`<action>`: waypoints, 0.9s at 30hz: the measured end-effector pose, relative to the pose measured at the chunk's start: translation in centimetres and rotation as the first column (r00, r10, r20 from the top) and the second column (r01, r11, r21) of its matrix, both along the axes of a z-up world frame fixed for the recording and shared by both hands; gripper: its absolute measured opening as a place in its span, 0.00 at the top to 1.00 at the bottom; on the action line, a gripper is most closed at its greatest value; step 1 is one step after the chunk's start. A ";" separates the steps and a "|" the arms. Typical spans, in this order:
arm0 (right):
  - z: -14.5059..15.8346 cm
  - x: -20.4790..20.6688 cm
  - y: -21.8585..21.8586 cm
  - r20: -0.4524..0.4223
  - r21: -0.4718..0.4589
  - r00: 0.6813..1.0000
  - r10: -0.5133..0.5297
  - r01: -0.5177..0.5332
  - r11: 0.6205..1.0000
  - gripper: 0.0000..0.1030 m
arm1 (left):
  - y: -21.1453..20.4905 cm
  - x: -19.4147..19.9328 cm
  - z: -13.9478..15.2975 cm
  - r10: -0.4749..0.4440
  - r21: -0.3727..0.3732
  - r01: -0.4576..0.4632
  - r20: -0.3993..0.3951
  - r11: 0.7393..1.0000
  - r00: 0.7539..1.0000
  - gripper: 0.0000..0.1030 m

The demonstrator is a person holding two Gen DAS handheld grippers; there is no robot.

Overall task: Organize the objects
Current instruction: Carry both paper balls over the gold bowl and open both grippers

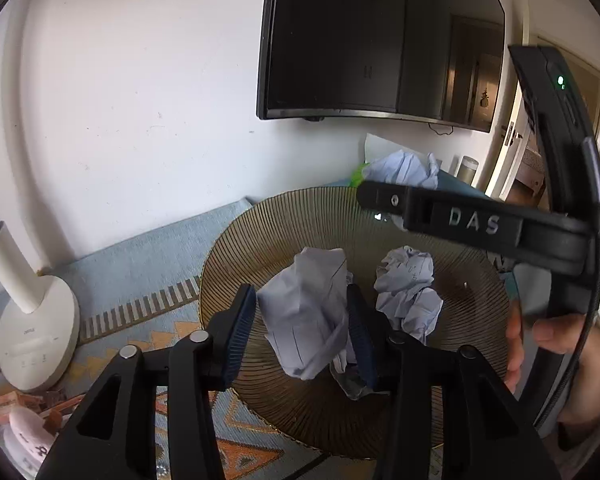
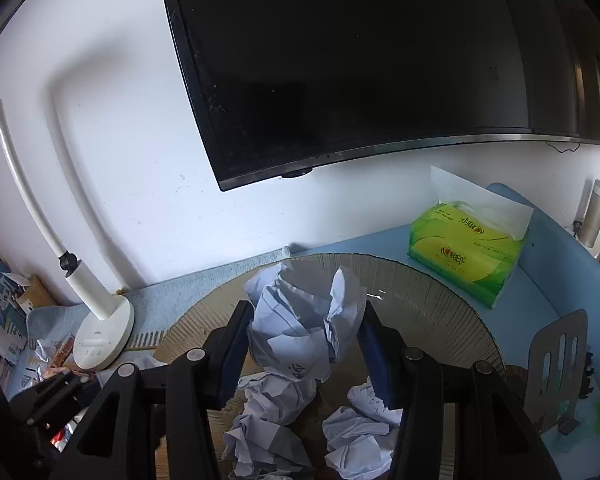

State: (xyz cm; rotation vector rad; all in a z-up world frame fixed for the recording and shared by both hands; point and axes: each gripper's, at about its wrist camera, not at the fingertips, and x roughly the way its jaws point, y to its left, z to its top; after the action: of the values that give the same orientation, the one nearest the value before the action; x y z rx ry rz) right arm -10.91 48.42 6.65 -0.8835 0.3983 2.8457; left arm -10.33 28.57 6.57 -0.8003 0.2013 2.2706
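Crumpled paper point(image 1: 306, 312) in L tool point(image 1: 300, 334).

White wall point(image 1: 140, 80) with mounted dark television point(image 2: 360, 60), white desk lamp point(image 1: 32, 332), patterned blue cloth point(image 1: 148, 264).

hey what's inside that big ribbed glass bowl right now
Loose crumpled paper balls lie in the ribbed glass bowl, such as one. Each tool holds another above it: left tool, right tool. The bottom beneath them is hidden.
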 end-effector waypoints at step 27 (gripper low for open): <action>3.8 4.6 -11.0 -0.112 -0.095 0.981 0.161 -0.172 0.981 0.00 | -14.9 1.1 4.6 0.225 0.047 -0.232 0.127 0.972 0.966 0.01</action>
State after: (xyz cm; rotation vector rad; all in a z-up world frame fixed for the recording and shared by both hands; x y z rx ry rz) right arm -6.35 37.40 10.43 -0.8256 0.5122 3.0588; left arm -9.23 13.68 11.16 -0.9683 -0.0187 2.4190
